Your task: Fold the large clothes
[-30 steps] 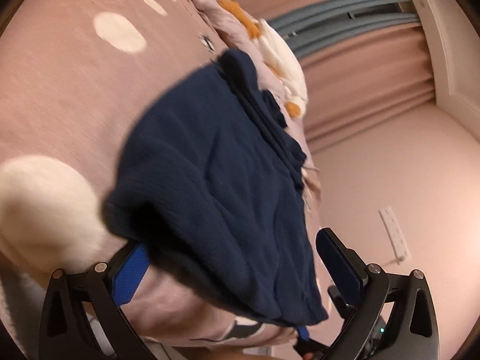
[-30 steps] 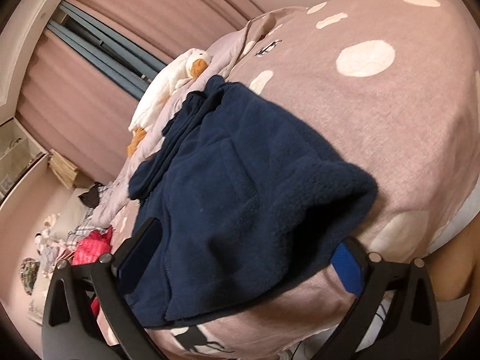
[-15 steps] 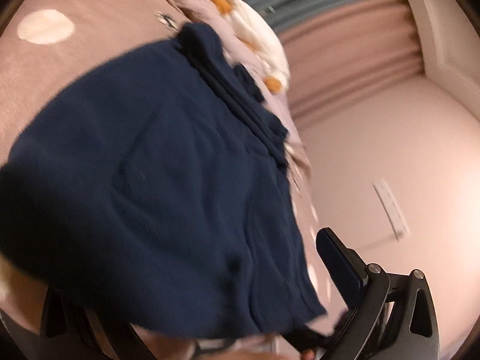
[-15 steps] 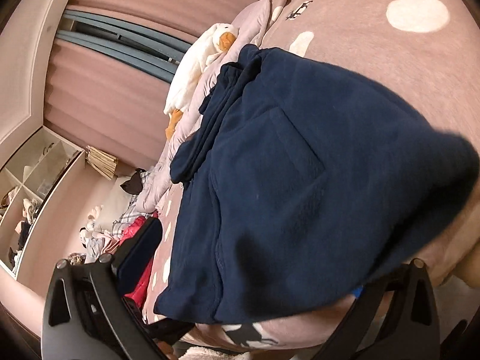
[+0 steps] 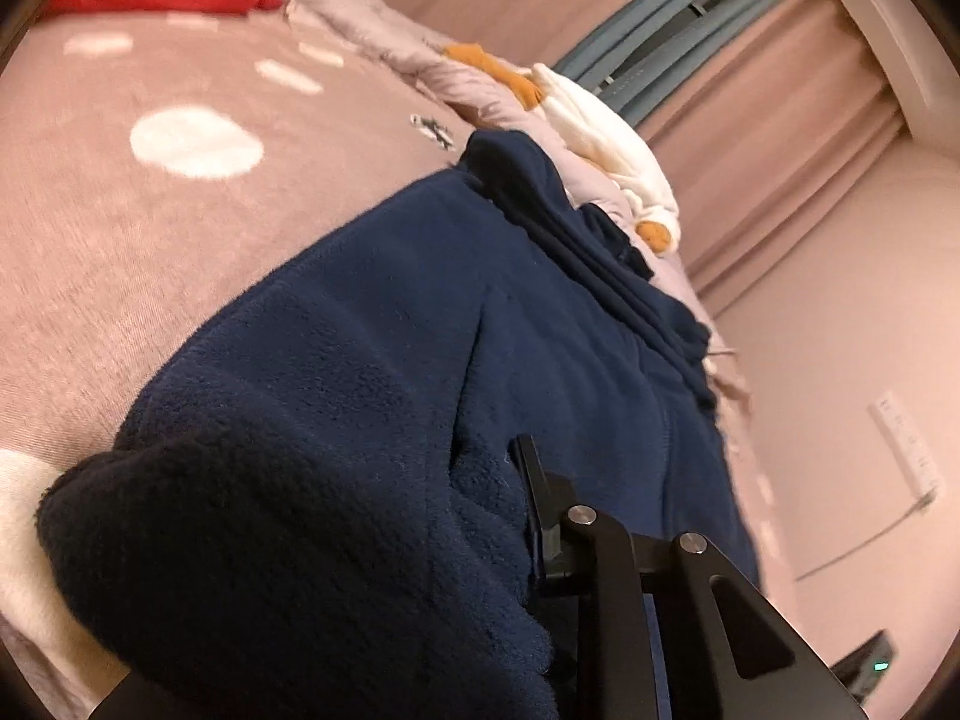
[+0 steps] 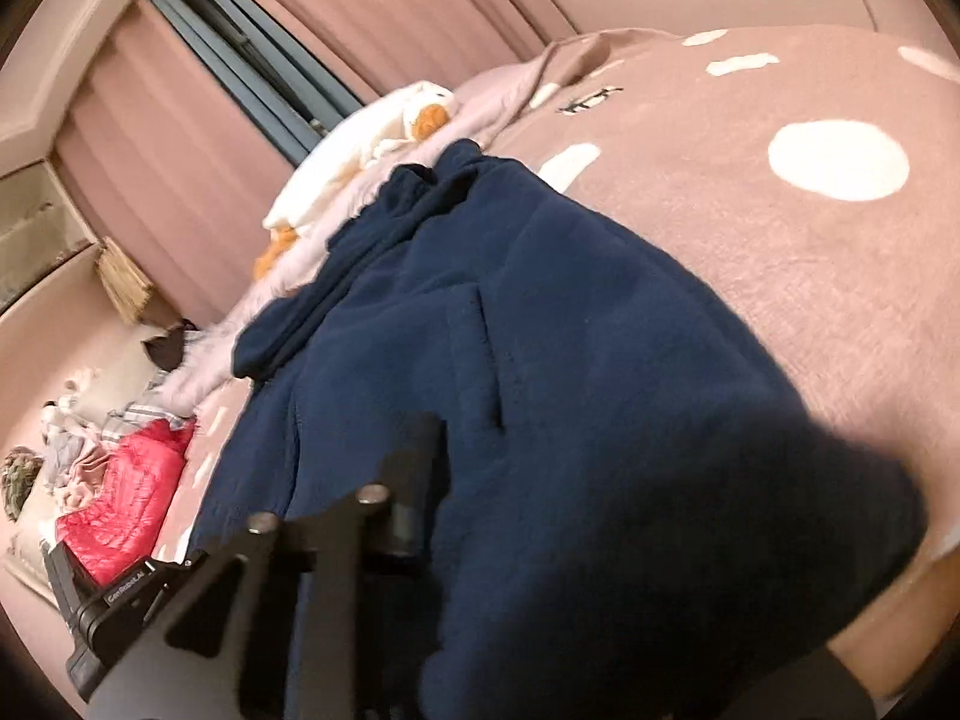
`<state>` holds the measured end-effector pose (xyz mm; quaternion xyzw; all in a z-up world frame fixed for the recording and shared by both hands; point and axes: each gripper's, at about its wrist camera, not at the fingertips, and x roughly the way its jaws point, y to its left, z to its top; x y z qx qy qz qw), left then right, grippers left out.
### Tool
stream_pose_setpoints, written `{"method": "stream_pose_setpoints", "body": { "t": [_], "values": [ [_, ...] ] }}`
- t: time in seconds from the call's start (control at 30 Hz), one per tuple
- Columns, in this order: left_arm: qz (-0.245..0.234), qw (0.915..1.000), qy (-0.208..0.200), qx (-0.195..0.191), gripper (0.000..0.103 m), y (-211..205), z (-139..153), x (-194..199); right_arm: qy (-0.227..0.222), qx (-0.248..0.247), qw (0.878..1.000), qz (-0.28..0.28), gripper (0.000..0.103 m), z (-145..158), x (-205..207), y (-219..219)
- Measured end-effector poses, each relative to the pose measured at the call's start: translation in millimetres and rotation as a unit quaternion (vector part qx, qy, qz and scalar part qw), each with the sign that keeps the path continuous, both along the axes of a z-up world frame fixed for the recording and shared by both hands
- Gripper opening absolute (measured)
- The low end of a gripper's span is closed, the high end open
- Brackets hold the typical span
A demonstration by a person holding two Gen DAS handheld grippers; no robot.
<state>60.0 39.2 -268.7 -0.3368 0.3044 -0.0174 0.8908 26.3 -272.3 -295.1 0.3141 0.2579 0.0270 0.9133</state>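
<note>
A dark navy fleece garment (image 5: 372, 408) lies on a pink bedspread with white dots (image 5: 120, 228); its near edge bunches up close to both cameras. In the left wrist view my left gripper (image 5: 480, 534) has closed on the near hem; one black finger (image 5: 540, 498) shows, the other is buried under fleece. In the right wrist view the same garment (image 6: 570, 390) fills the frame, and my right gripper (image 6: 480, 510) is shut on its near edge, with one finger (image 6: 414, 480) showing and the other hidden.
A white plush toy with orange parts (image 6: 384, 138) and a rumpled lilac blanket (image 5: 384, 60) lie at the bed's far end by pink curtains (image 6: 198, 138). A red puffy jacket (image 6: 120, 498) and other clothes lie beside the bed. A wall (image 5: 840, 360) stands close on one side.
Both grippers went from wide open around the fleece's near edge to closed on it. The near hem has lifted and bunched toward the cameras.
</note>
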Motion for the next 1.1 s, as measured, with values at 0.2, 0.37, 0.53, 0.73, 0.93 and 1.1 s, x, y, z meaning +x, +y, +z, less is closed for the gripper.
{"method": "stream_pose_setpoints", "body": {
  "t": [0.2, 0.37, 0.53, 0.73, 0.93, 1.1],
  "values": [
    [0.029, 0.9964, 0.005, 0.079, 0.021, -14.4, 11.5, -0.8, 0.005, 0.001, 1.000, 0.017, 0.013, 10.0, 2.1, -3.9],
    [0.033, 0.9939, -0.012, 0.104, 0.021, -11.8, 23.3, -6.3, -0.033, -0.034, 0.999, 0.019, 0.012, 35.3, -1.6, 3.1],
    [0.031, 0.9902, -0.031, 0.133, 0.020, -14.5, 37.8, -13.5, -0.048, -0.043, 0.998, 0.023, 0.012, 50.1, -4.9, 2.7],
    [0.031, 0.9881, -0.035, 0.146, 0.019, -17.8, 48.7, -17.2, -0.047, -0.034, 0.998, 0.022, 0.012, 50.9, -10.5, 1.2],
    [0.031, 0.9809, -0.058, 0.183, 0.018, -26.9, 63.7, -24.7, -0.058, -0.037, 0.997, 0.019, 0.012, 59.3, -19.0, -0.9],
    [0.030, 0.9807, -0.073, 0.179, 0.017, -26.4, 72.9, -31.2, -0.075, -0.036, 0.996, 0.018, 0.012, 69.0, -25.7, -3.8]
  ]
}}
